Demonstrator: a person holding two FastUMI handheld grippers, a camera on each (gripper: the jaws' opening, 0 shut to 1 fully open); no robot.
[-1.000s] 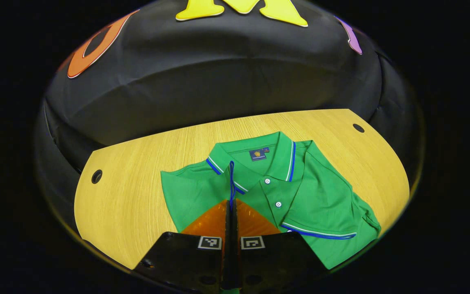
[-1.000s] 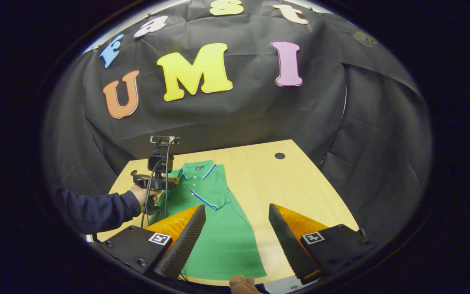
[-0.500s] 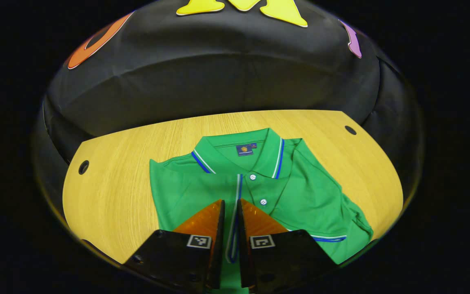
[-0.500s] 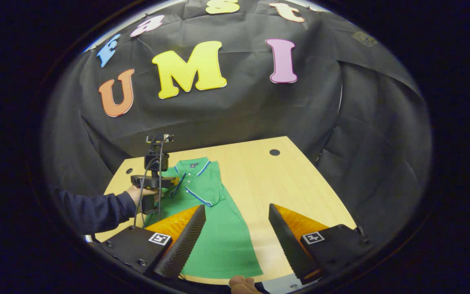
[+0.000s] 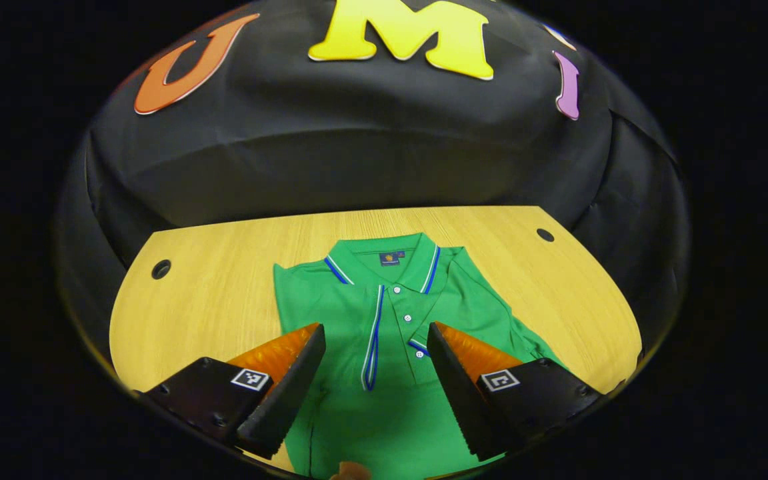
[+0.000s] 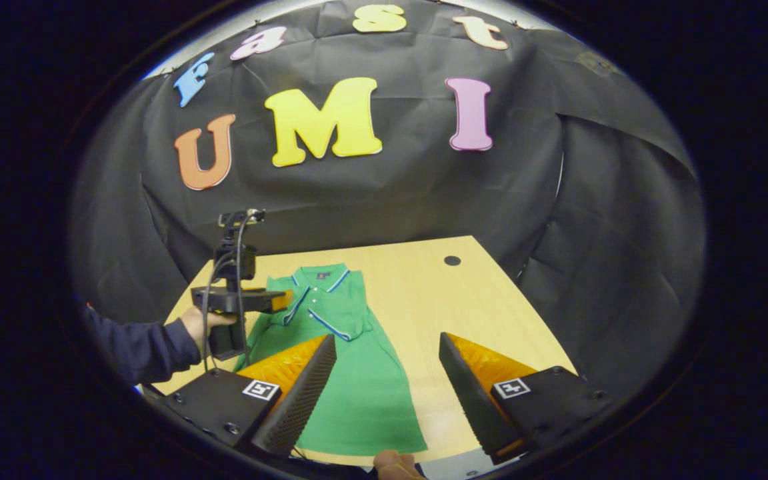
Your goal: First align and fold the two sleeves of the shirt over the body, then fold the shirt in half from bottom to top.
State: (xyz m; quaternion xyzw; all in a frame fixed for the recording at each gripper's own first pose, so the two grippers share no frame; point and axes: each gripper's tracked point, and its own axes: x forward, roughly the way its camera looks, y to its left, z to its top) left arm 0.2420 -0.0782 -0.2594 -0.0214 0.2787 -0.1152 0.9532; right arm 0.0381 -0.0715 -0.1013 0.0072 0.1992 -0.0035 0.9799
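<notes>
The shirt [image 5: 384, 320] is matt knitted cloth with a fine piqué texture and small glossy plastic buttons [image 5: 407, 318]. The table [image 5: 224, 293] is smooth, light wood-grain laminate. The booth wall [image 6: 384, 193] is matt, creased cloth.

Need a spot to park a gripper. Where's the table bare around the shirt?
Widest free patch: table between the shirt and the right edge, up to the cable hole. Another lies left of the shirt toward the other hole, plus a strip behind the collar. Crowded: the near-left corner, where the hand holds the left gripper.
</notes>
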